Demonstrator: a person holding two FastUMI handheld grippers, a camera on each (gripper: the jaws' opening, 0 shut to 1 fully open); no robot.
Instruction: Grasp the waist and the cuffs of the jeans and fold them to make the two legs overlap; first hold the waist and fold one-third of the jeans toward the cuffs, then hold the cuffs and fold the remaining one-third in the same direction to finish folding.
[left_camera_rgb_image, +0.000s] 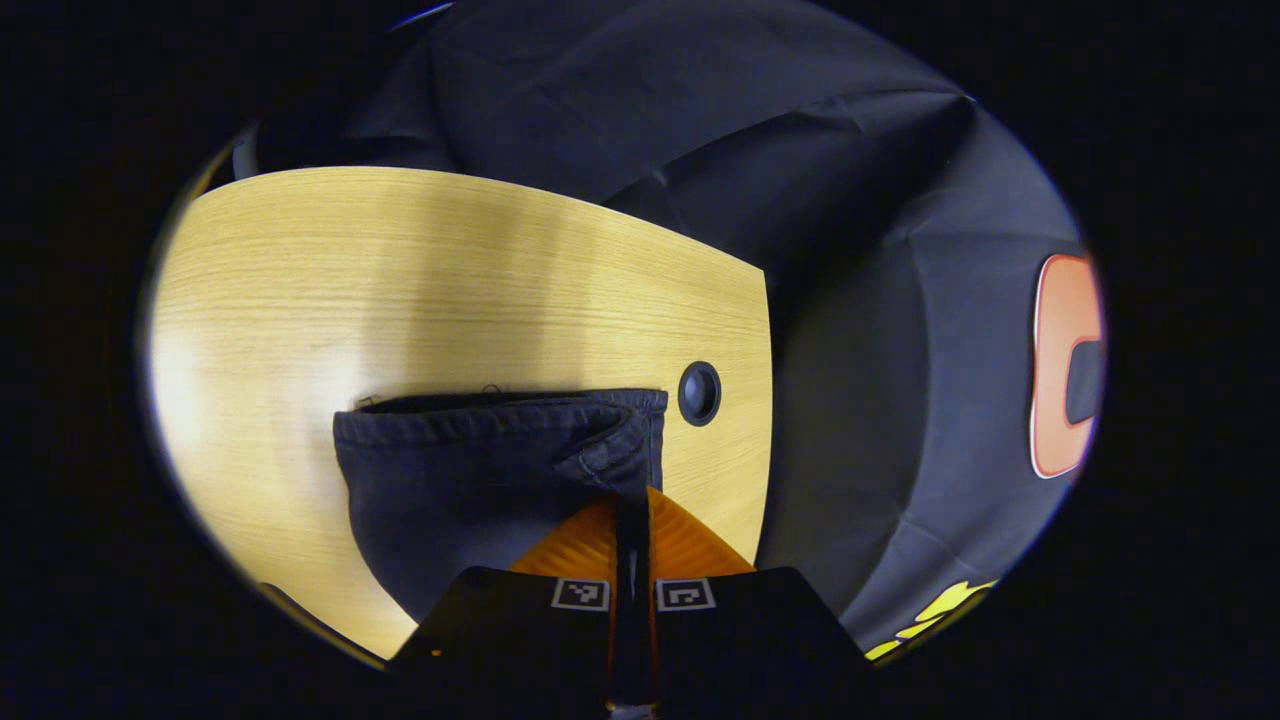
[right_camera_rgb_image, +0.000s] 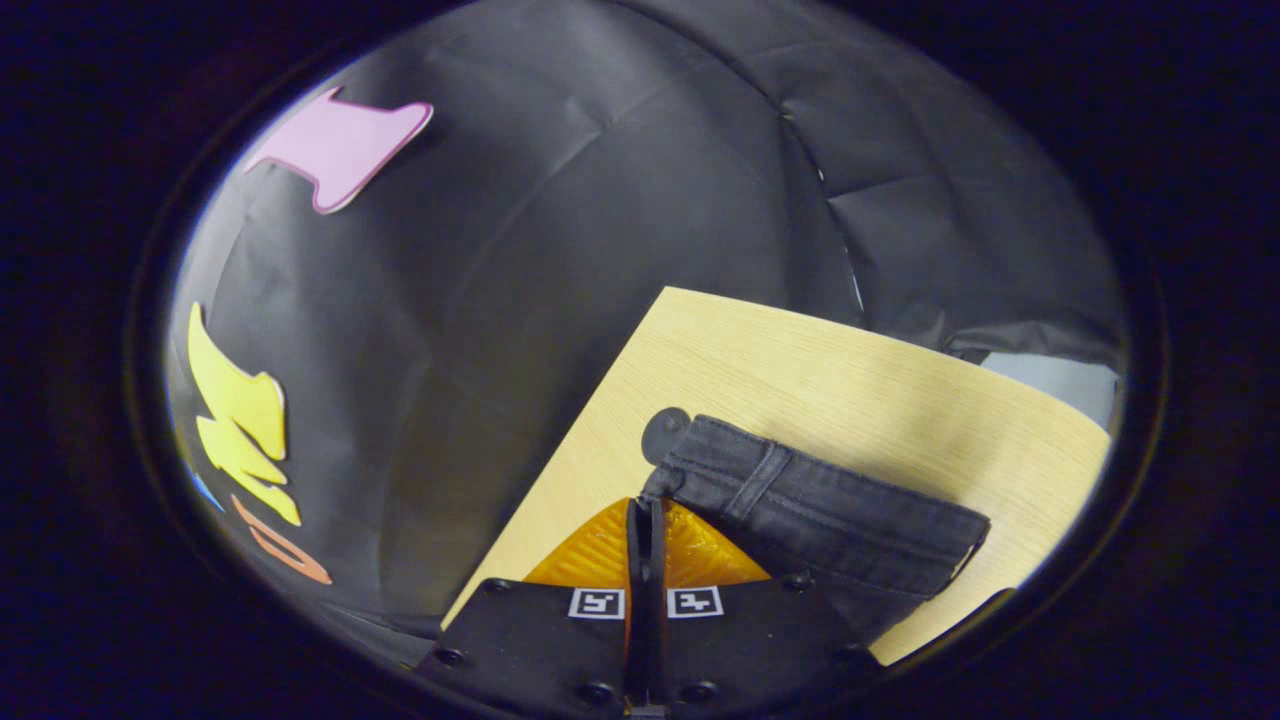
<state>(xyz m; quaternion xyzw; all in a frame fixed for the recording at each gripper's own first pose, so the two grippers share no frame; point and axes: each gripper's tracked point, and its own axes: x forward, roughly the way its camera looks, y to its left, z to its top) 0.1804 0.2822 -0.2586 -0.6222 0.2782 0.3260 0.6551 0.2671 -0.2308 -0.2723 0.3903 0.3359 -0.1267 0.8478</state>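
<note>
The dark jeans (left_camera_rgb_image: 480, 480) lie on the pale wooden worktop (left_camera_rgb_image: 400, 280), near the corner where a round cable grommet (left_camera_rgb_image: 699, 393) is let into the wood. In the left gripper view the cloth's far edge is a hem-like rim with a fold tucked over at its right end, which I take for the cuffs, though I cannot be sure. In the right gripper view the end in sight carries a waistband (right_camera_rgb_image: 790, 465) with a belt loop, so that is the waist.

Each gripper has hold of a corner. The left gripper (left_camera_rgb_image: 632, 520) has its jaws drawn together with the denim running down into the narrow slit between them, so it appears clenched on the cloth. The right gripper (right_camera_rgb_image: 645, 520) looks the same: jaws close together, pinching the waistband's corner just beside the grommet.

Holding by the corners makes sense: it keeps an edge taut so a layer can be carried flat rather than bunching. The jeans already look short and layered, so I judge the folding is well along, perhaps on its last third, or being squared up. If a corner slips, the upper layer would sag and skew the stack.
</note>
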